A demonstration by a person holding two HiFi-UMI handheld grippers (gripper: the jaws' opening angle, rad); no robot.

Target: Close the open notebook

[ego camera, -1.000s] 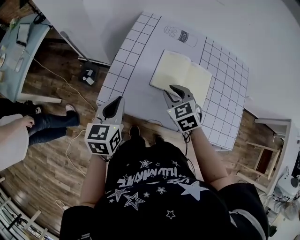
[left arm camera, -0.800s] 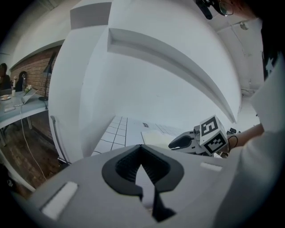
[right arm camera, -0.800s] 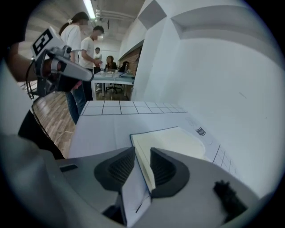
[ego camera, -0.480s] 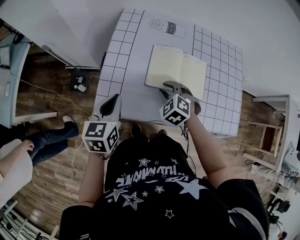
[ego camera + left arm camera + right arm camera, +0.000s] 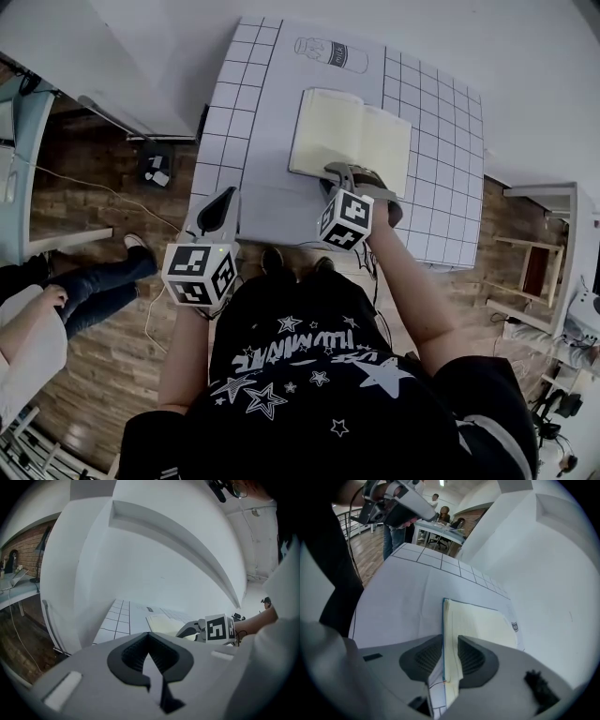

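Note:
The open notebook lies flat on the white gridded table, its cream pages up. My right gripper points steeply down at the notebook's near edge, close to the spine. In the right gripper view the blue cover edge and page stack stand between the jaws of my right gripper, which are open and not visibly pressing on them. My left gripper hovers off the table's near left corner. Its jaws are shut and hold nothing, as the left gripper view shows.
A bottle outline is printed on the table beyond the notebook. A person's legs and hand are on the wooden floor at left. A small white stand is at right, and a white wall runs behind the table.
My right gripper has dropped and rolled, so its jaws now straddle the notebook's near edge. My left gripper has shifted slightly towards the table's corner. The notebook has not moved.

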